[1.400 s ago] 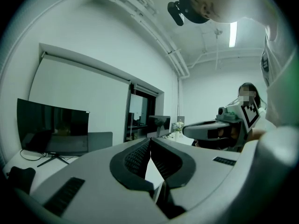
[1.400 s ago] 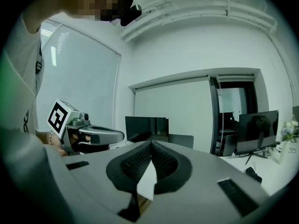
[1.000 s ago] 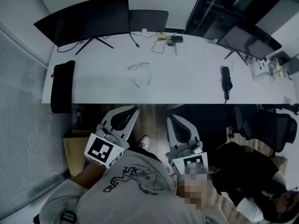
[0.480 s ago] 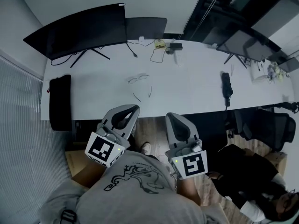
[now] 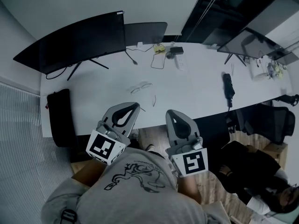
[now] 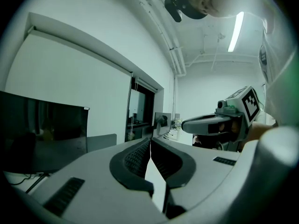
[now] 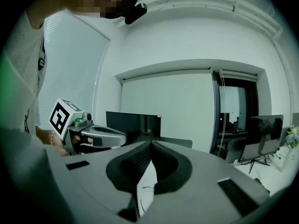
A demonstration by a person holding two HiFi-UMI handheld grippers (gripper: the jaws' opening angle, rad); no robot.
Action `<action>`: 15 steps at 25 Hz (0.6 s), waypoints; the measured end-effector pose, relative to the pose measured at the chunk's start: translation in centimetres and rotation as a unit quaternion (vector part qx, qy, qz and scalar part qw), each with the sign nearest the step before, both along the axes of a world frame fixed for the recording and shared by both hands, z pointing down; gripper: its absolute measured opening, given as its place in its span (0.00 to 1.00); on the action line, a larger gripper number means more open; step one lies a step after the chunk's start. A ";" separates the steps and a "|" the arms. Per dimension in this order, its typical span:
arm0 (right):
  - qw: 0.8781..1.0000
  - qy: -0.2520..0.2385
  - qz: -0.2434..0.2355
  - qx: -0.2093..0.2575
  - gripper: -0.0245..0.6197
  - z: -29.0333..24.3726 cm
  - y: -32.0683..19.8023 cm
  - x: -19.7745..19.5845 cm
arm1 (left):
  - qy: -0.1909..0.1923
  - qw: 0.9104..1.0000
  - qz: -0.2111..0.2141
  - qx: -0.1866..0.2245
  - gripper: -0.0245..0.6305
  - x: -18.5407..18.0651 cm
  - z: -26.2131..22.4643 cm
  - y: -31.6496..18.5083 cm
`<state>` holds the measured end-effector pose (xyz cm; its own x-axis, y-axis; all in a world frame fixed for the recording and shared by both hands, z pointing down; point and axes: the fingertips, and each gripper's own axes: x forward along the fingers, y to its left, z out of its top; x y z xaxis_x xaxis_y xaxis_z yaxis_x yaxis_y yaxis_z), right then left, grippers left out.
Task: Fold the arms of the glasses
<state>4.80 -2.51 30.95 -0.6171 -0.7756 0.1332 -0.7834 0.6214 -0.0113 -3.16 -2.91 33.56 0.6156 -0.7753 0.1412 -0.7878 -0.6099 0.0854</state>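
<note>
The thin-framed glasses (image 5: 141, 86) lie on the white table (image 5: 201, 85), arms spread open and pointing toward the near edge. Both grippers are held side by side at that edge, short of the glasses. My left gripper (image 5: 134, 107) is shut and empty, its tips just over the table edge near one arm's end. My right gripper (image 5: 171, 113) is shut too, to the right of the glasses. In the left gripper view the pads (image 6: 140, 155) meet at the tips (image 6: 150, 139). In the right gripper view the jaws (image 7: 150, 143) are closed, and a lens of the glasses (image 7: 147, 188) shows through the slit below.
A large dark monitor (image 5: 74, 41) and a smaller one (image 5: 145, 31) stand at the table's back. A black bag (image 5: 60, 115) lies at the left end. Cables and a power strip (image 5: 169, 50) lie at the back, a black object (image 5: 227, 85) at the right. A person (image 5: 252, 181) sits lower right.
Both grippers have moved forward together from over the floor to the table's near edge. Their jaws stayed closed. The glasses have not moved on the table.
</note>
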 end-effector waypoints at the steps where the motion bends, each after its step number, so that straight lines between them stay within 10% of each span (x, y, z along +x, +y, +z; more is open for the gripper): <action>1: 1.000 0.002 0.004 0.000 0.05 0.2 -0.4 -0.5 | -0.002 1.000 0.003 -0.008 0.07 -0.5 0.4 -0.4; 15: 0.996 0.066 0.032 -0.053 0.07 5.7 -3.7 -1.6 | -0.043 0.998 0.037 -0.034 0.11 -3.7 6.7 -4.6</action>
